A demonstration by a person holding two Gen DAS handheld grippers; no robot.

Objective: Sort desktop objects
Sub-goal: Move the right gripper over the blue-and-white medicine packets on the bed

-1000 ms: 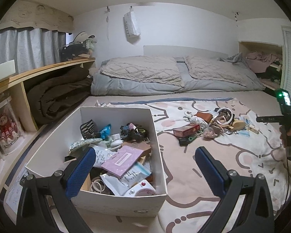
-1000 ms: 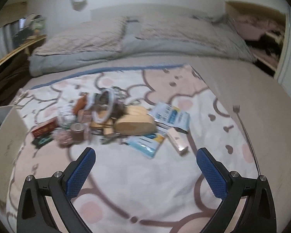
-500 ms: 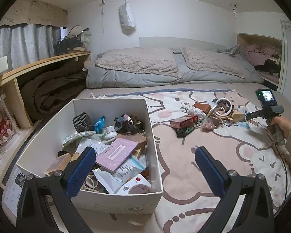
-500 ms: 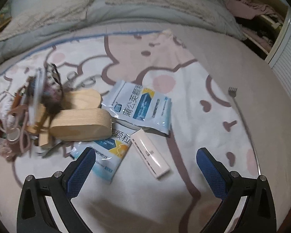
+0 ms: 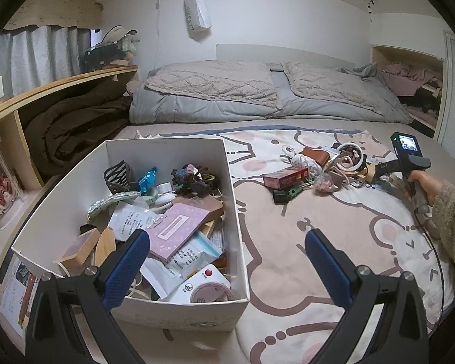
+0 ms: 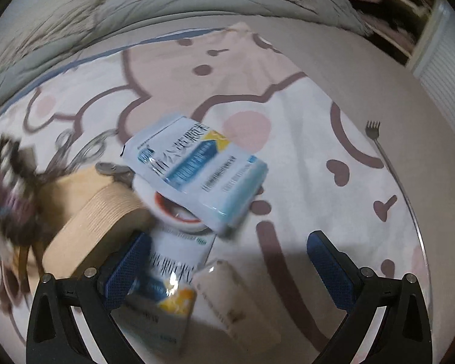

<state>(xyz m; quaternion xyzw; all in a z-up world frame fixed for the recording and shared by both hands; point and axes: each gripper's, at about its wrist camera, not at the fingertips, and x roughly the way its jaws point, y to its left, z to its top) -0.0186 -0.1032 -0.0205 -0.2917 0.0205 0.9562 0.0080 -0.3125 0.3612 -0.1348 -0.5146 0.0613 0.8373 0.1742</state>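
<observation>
A white box [image 5: 33, 224] full of sorted items stands on the bed at the left. My left gripper [image 5: 227, 261] is open and empty, hovering over its right rim. A pile of loose objects [image 5: 321, 170] lies on the patterned blanket, among them a red box [image 5: 285, 177]. My right gripper [image 6: 227, 261] is open and empty, low over a white tube [image 6: 224, 294] and a blue-and-white sachet [image 6: 170, 300]. A second sachet [image 6: 197, 166] and a wooden oval case [image 6: 94, 221] lie just beyond. The right gripper's handle [image 5: 409, 163] shows in the left wrist view.
A metal back-scratcher [image 6: 391, 176] lies on the blanket at the right. Pillows and a grey duvet [image 5: 257, 97] fill the far end of the bed. A wooden shelf [image 5: 54, 88] with a brown blanket runs along the left wall.
My right gripper has dropped lower and closer to the tube and sachets, which now fill the view. My left gripper has shifted slightly closer to the box.
</observation>
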